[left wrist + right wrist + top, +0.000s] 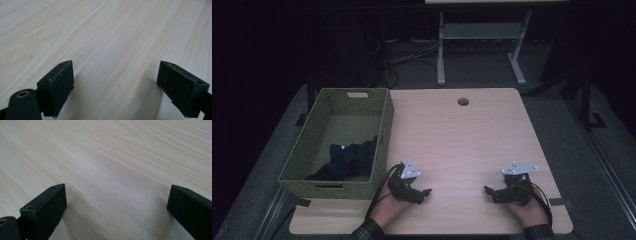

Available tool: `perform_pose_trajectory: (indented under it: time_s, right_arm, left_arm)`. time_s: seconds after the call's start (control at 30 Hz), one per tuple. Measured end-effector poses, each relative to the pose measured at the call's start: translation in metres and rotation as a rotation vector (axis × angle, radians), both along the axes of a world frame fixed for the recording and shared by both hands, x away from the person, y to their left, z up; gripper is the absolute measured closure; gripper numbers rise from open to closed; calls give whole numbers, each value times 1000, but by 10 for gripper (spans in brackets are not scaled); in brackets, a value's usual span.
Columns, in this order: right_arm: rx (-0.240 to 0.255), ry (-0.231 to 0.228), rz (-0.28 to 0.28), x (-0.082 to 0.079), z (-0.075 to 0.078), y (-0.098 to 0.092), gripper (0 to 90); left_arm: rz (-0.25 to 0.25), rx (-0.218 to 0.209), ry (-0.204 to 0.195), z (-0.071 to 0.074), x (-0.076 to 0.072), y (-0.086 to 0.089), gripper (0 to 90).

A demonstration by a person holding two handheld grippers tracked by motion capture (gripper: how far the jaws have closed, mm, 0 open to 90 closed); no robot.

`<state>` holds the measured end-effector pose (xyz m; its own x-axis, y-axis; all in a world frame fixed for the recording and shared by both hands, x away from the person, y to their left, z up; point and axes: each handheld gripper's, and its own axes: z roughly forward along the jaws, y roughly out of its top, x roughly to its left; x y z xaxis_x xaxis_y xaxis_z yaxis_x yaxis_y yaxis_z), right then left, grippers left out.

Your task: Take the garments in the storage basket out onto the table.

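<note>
High view: the left gripper (426, 192) and the right gripper (488, 190) rest low over the near part of the wooden tabletop (462, 135), well apart, tips turned toward each other. Left gripper view: fingers (56, 87) spread wide, bare wood between them. Right gripper view: fingers (45, 210) likewise apart, gripping nothing. A dark cloth (347, 160) lies inside the green woven basket (384, 125) at the tabletop's left edge, just beside the left gripper

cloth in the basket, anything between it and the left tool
Yes: the basket's woven right wall stands between the left tool and the dark cloth inside. The tool would probably have to go over the rim.
</note>
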<state>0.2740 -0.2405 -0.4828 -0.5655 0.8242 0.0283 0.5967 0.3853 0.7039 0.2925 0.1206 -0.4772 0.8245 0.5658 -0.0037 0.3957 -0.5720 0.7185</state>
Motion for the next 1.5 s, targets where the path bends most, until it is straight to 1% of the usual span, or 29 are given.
perform_pose_trajectory:
  time_s: [0.37, 0.53, 0.63, 0.67, 0.8, 0.83, 0.97, 1.07, 1.4, 1.5]
  right_arm:
    - [0, 0, 3, 0, 0, 0, 24]
    - [0, 0, 3, 0, 0, 0, 24]
    - [2, 0, 4, 0, 0, 0, 24]
    - [2, 0, 3, 0, 0, 0, 24]
    - [1, 0, 4, 0, 0, 0, 24]
    - [1, 0, 4, 0, 0, 0, 24]
    - [2, 1, 3, -1, 0, 0, 24]
    - [2, 2, 3, -1, 0, 0, 24]
    - [2, 1, 4, -1, 0, 0, 24]
    - [2, 2, 4, -1, 0, 0, 24]
  left_arm:
    - [2, 6, -2, 0, 0, 1, 135]
    - [2, -5, 7, 1, 1, 2, 135]
    - [2, -5, 12, 1, 1, 3, 135]
    - [4, -9, 15, 2, 1, 3, 135]
    - [11, -18, -4, 7, 1, 4, 135]
    - [16, -26, 0, 8, 1, 5, 135]
    - [21, -31, 2, 10, 1, 5, 136]
    - [25, -37, -4, 12, 1, 6, 136]
    - [32, -54, -4, 19, 0, 7, 137]
    - [32, -53, -5, 21, 0, 7, 137]
